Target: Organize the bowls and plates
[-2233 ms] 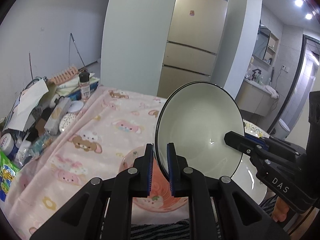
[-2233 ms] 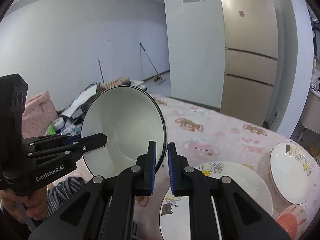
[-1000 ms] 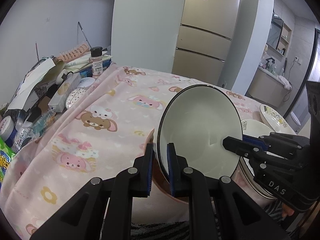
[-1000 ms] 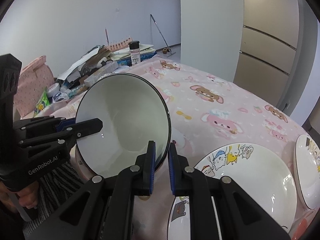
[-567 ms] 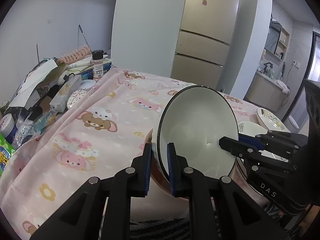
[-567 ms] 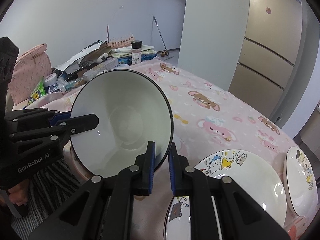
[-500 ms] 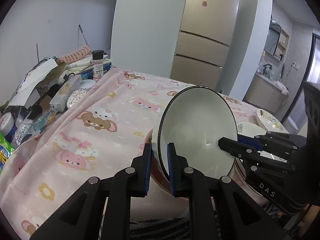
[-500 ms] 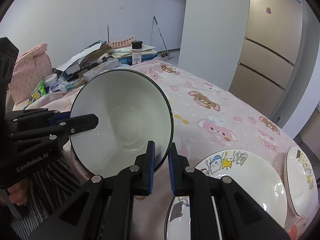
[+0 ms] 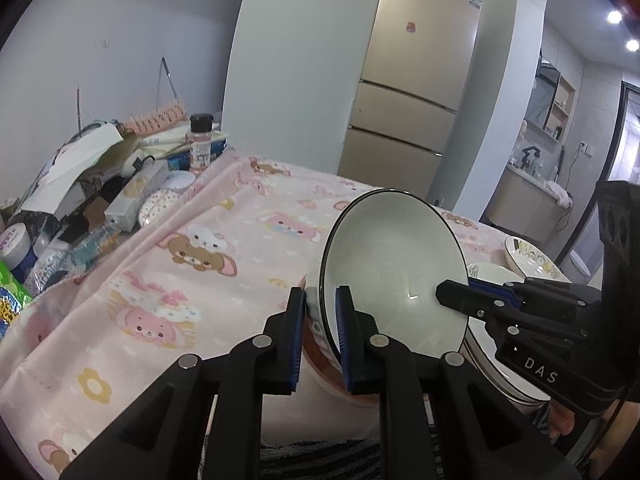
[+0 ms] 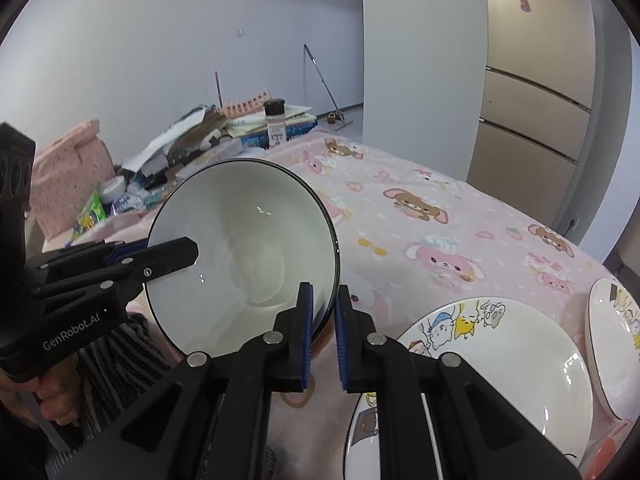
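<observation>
A white bowl with a dark rim [image 9: 394, 276] is held between both grippers, tilted on edge just above a pink bowl [image 9: 320, 344] on the pink cartoon tablecloth [image 9: 208, 264]. My left gripper [image 9: 321, 312] is shut on its left rim. My right gripper [image 10: 323, 308] is shut on its right rim; the bowl [image 10: 244, 252] fills the middle of the right wrist view. Cartoon plates [image 10: 500, 356] lie to the right, with another plate [image 10: 616, 344] farther right.
A clutter of boxes, packets and a spice jar [image 9: 202, 140] crowds the table's far left edge. A pink bag [image 10: 68, 176] stands beyond it. A beige fridge [image 9: 416, 92] and a white pillar [image 9: 296, 68] stand behind the table.
The white bowl, held by both grippers, has come down from mid-air to just over the pink bowl near the table's front edge.
</observation>
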Demonstrator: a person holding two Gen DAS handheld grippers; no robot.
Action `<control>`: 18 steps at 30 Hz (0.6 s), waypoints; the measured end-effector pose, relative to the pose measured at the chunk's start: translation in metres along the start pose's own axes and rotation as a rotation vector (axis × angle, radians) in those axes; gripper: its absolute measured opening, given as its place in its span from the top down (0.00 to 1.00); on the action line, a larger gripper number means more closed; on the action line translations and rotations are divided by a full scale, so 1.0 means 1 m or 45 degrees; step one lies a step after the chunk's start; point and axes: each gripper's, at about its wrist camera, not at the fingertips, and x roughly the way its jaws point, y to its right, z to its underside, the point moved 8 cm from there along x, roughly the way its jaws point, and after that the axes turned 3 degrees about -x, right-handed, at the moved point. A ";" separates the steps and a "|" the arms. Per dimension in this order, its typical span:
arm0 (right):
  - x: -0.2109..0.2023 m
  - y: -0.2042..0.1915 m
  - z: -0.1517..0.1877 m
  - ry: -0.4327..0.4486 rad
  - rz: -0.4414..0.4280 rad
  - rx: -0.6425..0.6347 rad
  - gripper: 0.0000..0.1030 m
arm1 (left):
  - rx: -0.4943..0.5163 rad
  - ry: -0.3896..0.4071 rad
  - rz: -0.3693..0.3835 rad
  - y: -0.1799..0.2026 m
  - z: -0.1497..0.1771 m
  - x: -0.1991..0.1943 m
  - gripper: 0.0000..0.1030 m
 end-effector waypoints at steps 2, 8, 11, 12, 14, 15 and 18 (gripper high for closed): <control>-0.004 0.000 -0.002 0.016 0.004 0.005 0.91 | 0.009 0.006 0.004 0.002 -0.001 -0.001 0.84; -0.024 0.005 -0.012 0.083 0.025 0.026 0.91 | 0.041 0.044 0.038 0.015 -0.013 -0.013 0.85; -0.040 0.012 -0.016 0.105 0.052 0.030 0.91 | 0.049 0.032 0.078 0.029 -0.022 -0.019 0.85; -0.046 0.016 -0.017 0.108 0.067 0.030 0.91 | 0.057 0.021 0.088 0.035 -0.023 -0.019 0.85; -0.062 0.027 -0.017 0.120 0.092 0.040 0.91 | 0.112 0.005 0.096 0.056 -0.026 -0.021 0.85; -0.071 0.033 -0.016 0.120 0.107 0.047 0.91 | 0.133 0.007 0.108 0.067 -0.027 -0.022 0.85; -0.103 0.056 -0.011 0.143 0.175 0.072 0.91 | 0.168 -0.012 0.173 0.103 -0.027 -0.022 0.85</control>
